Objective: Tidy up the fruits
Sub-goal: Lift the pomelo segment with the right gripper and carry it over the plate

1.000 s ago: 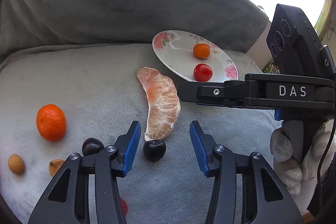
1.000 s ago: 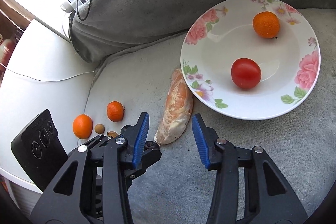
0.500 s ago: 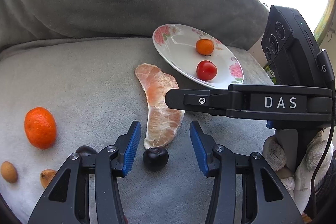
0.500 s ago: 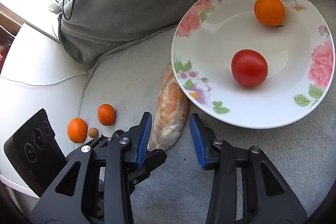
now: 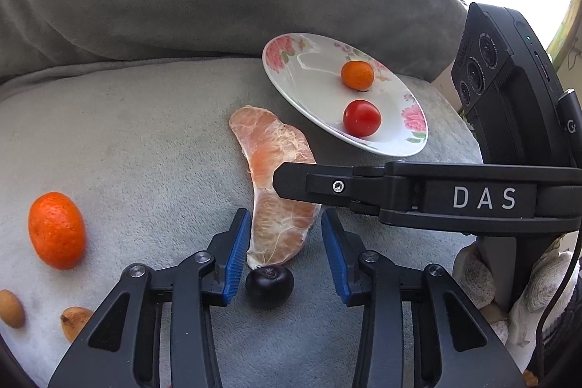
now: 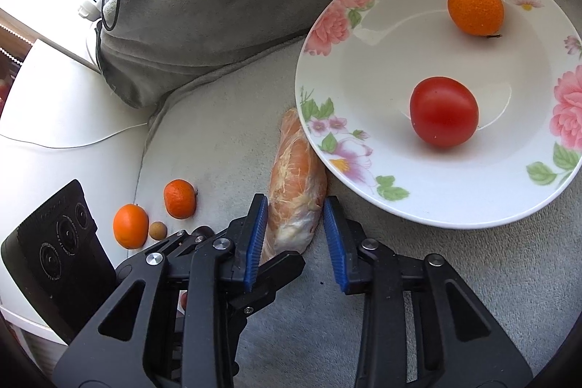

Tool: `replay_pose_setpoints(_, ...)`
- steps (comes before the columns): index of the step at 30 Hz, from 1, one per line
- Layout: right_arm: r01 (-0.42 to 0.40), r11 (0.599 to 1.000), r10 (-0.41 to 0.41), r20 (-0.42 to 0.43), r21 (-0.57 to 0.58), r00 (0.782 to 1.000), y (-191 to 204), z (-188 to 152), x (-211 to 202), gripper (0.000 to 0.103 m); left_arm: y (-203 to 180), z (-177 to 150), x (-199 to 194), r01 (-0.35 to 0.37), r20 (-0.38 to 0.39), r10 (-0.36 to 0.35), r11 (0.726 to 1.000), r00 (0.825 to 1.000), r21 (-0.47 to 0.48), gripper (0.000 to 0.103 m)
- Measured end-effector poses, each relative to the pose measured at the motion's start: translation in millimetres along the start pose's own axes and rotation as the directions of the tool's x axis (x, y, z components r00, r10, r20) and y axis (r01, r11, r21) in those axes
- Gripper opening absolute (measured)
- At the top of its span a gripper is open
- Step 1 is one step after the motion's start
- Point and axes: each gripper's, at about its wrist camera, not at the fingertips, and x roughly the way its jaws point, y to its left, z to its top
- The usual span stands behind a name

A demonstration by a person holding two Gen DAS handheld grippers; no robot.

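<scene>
The plate (image 6: 367, 166) is white with pink roses and green leaves on its rim. On it lie a red tomato (image 6: 443, 111) and an orange kumquat (image 6: 475, 8). The peeled pomelo segment (image 5: 276, 177) is pale orange-pink with white threads. The cushion (image 5: 127, 140) is grey.

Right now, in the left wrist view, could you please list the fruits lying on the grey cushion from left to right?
Small tan fruit → orange mandarin → dark plum → peeled citrus segment
</scene>
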Motion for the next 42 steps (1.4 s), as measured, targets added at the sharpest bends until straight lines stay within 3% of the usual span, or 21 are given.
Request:
replay_pose_setpoints(22,-0.017,0.999,0.019,0.046,-0.046,0.999,16.5,-4.8,-17.0,0.031,-5.3,-6.6,-29.4,-0.021,0.069,0.019,0.999,0.997,0.027,0.033)
replay_pose_setpoints(42,-0.008,0.997,0.018,0.124,-0.073,0.992,16.8,2.4,-54.9,0.031,-33.1,16.7,-38.3,-0.009,0.119,-0.001,0.997,0.993,0.08,0.033)
